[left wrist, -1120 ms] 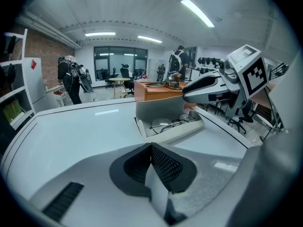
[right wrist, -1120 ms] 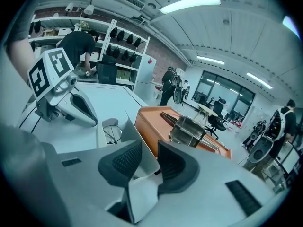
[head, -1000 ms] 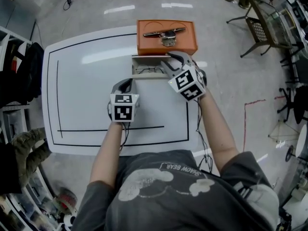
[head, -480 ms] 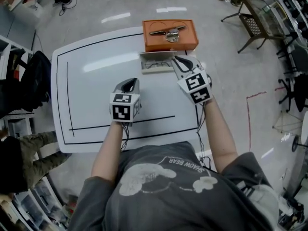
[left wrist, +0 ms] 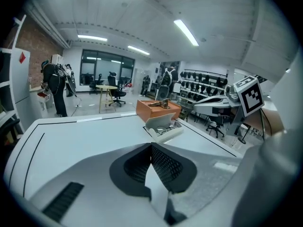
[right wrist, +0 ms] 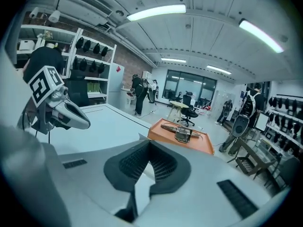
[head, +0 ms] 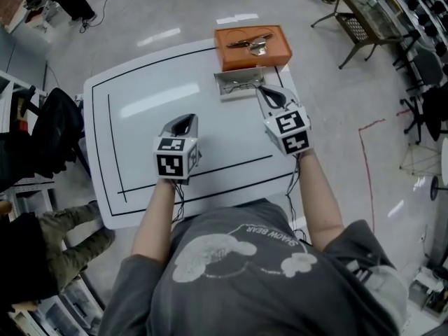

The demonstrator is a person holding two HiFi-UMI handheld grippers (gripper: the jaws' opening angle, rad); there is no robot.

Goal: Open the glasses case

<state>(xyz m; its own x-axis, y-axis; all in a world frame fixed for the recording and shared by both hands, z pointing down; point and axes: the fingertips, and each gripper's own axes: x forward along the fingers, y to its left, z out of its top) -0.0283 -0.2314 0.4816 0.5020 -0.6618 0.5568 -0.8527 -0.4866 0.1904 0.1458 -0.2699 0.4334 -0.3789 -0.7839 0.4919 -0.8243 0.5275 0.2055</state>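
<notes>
The glasses case (head: 240, 82) lies open at the far side of the white table (head: 140, 110), its lid raised and a pair of glasses (head: 243, 87) inside. In the left gripper view the case (left wrist: 163, 126) shows ahead and to the right, lid up. My right gripper (head: 268, 92) hovers just short of the case's right end; its jaws have just been closing and now stand shut with nothing between them (right wrist: 149, 144). My left gripper (head: 183, 123) hangs over the middle of the table, well short of the case, shut and empty (left wrist: 151, 148).
An orange box (head: 252, 47) with a metal clip (head: 250, 44) on top stands right behind the case at the table's far edge. Black lines frame the tabletop. A chair (head: 364, 19) stands off the far right corner. A person's legs (head: 63, 247) are at the lower left.
Both grippers have drawn back from the case toward me and risen. The right gripper, which was at the case's lid, has come off it. The case stays open.
</notes>
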